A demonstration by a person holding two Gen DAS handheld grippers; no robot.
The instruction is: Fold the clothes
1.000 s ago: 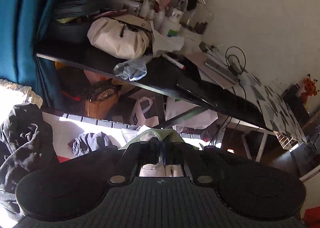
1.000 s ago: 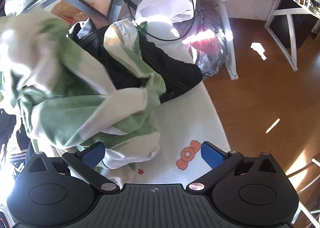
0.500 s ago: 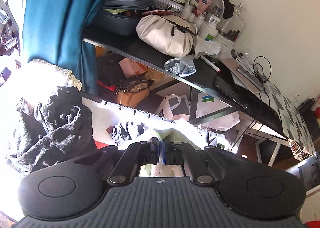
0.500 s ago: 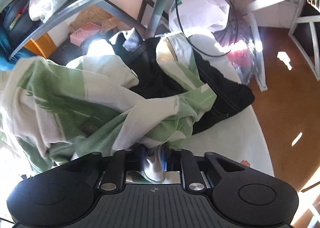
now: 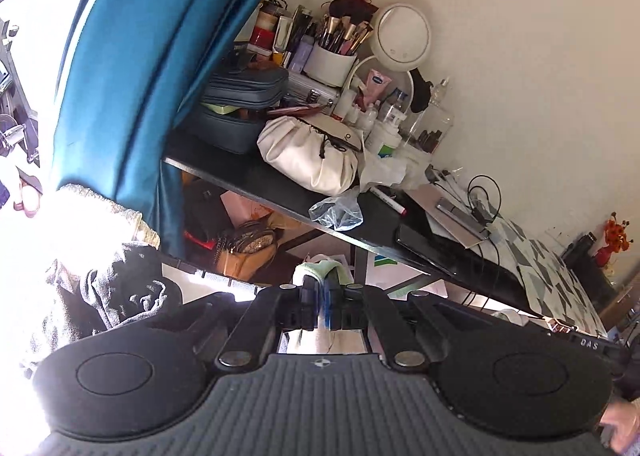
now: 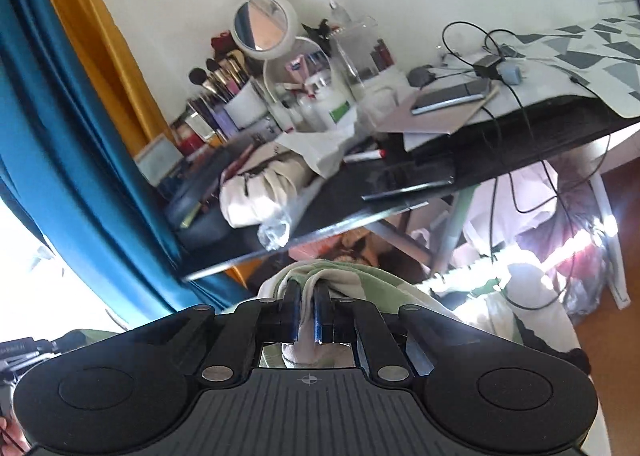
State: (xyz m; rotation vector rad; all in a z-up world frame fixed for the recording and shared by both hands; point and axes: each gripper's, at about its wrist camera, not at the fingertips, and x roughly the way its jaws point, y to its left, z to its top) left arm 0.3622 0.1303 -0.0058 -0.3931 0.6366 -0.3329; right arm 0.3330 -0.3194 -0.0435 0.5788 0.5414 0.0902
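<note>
A green and white garment (image 6: 372,284) is pinched by both grippers. My left gripper (image 5: 321,288) is shut on a fold of the garment (image 5: 320,269), of which only a small green tuft shows above the fingers. In the right wrist view my right gripper (image 6: 306,302) is shut on a bunched white and green edge, and the cloth hangs down to the right behind the fingers. Both grippers are raised and point toward the desk. A dark grey garment (image 5: 116,288) lies heaped at the left, partly washed out by sunlight.
A black desk (image 5: 272,180) crowded with cosmetics, a round mirror (image 5: 402,36), a cream pouch (image 5: 308,160), a plastic bag and cables stands ahead. A teal curtain (image 5: 152,56) hangs at the left. Bags sit under the desk. A hand (image 5: 622,422) shows at the lower right.
The right gripper went from open to shut on the green and white garment, then rose with it. Both views have tilted up from the bed toward the desk and wall.
</note>
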